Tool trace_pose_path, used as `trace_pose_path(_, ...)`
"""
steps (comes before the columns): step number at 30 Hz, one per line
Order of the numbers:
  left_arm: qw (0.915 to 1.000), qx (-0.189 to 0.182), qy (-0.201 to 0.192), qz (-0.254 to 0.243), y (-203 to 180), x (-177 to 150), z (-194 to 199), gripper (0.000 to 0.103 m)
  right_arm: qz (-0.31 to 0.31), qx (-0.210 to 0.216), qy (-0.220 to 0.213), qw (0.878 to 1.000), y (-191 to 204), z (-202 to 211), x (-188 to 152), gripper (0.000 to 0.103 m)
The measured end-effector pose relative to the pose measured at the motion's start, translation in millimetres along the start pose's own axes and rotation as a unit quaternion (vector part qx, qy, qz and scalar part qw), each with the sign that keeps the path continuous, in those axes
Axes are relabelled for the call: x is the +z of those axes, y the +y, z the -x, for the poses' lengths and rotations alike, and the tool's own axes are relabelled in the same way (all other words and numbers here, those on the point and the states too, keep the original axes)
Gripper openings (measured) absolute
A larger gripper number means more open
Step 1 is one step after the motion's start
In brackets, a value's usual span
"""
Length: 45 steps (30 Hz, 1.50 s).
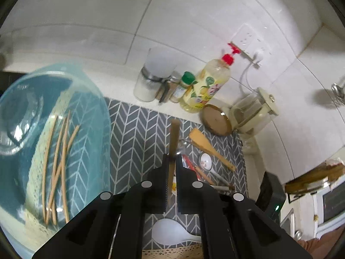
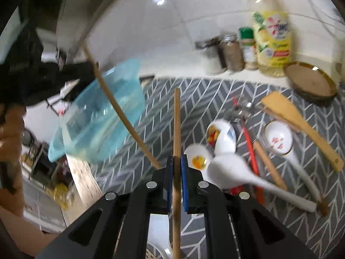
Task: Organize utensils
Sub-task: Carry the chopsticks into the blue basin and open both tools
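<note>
Yellow dish soap bottle, label unreadable

Bright, fisheye-warped, right view motion-blurred.

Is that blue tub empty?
No, several wooden chopsticks lie loose in the blue plastic tub, beside a clear glass bowl.

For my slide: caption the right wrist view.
Right tool shut on a chopstick above scattered spoons on the mat.
</note>
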<state>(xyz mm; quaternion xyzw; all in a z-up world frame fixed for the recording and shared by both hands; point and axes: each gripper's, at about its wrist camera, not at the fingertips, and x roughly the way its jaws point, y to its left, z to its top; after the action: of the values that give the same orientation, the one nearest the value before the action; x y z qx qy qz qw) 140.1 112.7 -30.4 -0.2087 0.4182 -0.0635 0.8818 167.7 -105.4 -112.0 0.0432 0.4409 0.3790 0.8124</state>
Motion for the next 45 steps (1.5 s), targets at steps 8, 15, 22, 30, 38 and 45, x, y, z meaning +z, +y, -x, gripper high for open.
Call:
trace_pose_path(8,0.9995,-0.008,0.010,-0.030,-11,8,-1,0.007,-0.029,-0.011,-0.051,0.998,-4,24,16,0.008)
trace_pose_path(15,0.9920,-0.017,0.074,-0.101,-28,20,-15,0.007,-0.039,-0.029,-0.084,0.995,-14,43,25,0.008)
trace_pose_path(22,0.9852,0.018,0.143,-0.094,-16,25,-130,0.007,-0.061,-0.047,-0.098,0.992,-29,57,17,0.008)
trace_pose_path(30,0.9804,0.073,0.166,-0.077,-5,13,-185,0.013,-0.092,-0.070,-0.108,0.987,-53,71,3,0.008)
trace_pose_path(38,0.9687,0.142,0.170,-0.112,-13,10,-224,0.037,-0.097,-0.078,-0.110,0.986,-63,75,0,0.008)
trace_pose_path(45,0.9745,0.129,0.166,-0.078,-4,11,-226,0.007,-0.097,-0.083,-0.115,0.985,-58,78,0,0.008)
